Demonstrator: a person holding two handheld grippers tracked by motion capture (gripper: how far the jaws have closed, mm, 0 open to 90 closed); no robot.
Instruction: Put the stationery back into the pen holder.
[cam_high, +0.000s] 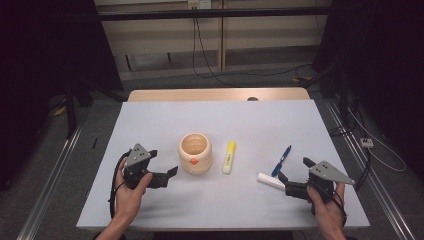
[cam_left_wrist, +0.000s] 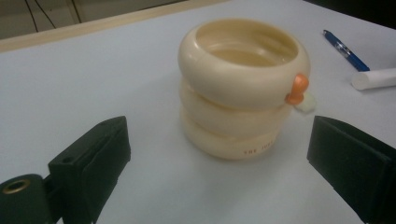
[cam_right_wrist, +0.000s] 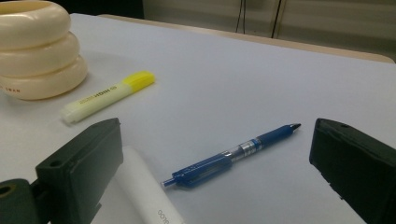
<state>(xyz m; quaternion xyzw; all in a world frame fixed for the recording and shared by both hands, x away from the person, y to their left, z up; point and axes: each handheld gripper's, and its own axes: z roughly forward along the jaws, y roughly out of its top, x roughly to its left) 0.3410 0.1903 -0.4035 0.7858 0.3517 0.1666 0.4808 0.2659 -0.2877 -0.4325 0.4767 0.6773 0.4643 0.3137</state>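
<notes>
One cream ringed holder (cam_high: 195, 153) stands upright, interior bare.

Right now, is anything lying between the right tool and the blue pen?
Nothing visible blocks it. The right tool stands open, with the blue pen lying on bare table between its jaws. The white tube lies beside the pen, close against one jaw, not across the path.
</notes>
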